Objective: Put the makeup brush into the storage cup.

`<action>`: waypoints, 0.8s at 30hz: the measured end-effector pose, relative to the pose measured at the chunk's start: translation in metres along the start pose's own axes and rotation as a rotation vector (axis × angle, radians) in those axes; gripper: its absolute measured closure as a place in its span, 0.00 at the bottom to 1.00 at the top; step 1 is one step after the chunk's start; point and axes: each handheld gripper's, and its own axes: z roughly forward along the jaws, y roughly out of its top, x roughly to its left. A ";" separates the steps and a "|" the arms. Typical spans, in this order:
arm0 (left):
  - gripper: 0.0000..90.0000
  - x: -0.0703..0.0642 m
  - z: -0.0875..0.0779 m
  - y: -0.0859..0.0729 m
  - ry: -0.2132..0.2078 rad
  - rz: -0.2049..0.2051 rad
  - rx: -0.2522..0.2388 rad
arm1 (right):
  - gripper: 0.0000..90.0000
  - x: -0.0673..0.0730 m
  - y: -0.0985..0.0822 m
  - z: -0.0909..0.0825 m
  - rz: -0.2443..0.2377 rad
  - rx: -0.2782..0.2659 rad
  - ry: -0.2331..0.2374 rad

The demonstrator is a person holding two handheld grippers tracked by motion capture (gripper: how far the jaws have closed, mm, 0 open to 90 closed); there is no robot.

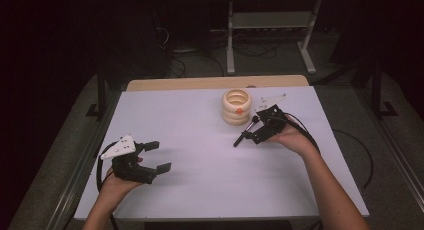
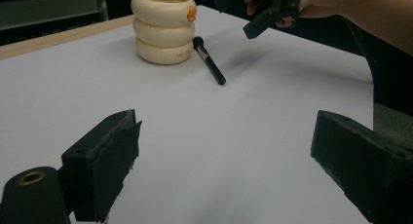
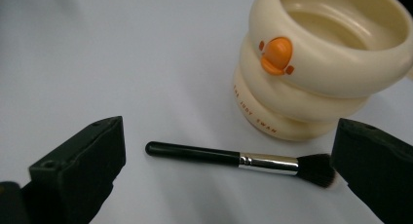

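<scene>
Lying flat on the white table (image 1: 200, 140), 1 black-handled makeup brush with a silver ferrule (image 3: 234, 158) rests just beside 1 cream ribbed holder (image 3: 321, 63), whose interior looks bare. Right gripper (image 1: 252, 132) hovers over it, jaws released; left gripper (image 1: 157, 156) spread wide, well apart.

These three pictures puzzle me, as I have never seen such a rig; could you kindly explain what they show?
A person sits at a white table, holding a two-jaw tool in each hand. The high view looks down from above: the left hand-held gripper and the right hand-held gripper both stand open and hold nothing. The other two pictures come from cameras riding on each gripper. On the table stand a cream ringed cup and, beside it, a black makeup brush, lying flat beneath the right one's jaws.
</scene>
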 end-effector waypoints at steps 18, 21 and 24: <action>0.11 -0.001 0.000 0.000 -0.003 -0.007 0.001 | 0.08 0.001 0.009 0.010 -0.096 0.119 0.069; 0.11 0.000 0.000 0.000 -0.003 -0.007 0.002 | 0.10 0.000 0.010 0.011 -0.104 0.138 0.081; 0.11 0.000 0.000 0.000 -0.004 -0.005 0.001 | 0.13 0.000 0.010 0.014 -0.118 0.148 0.091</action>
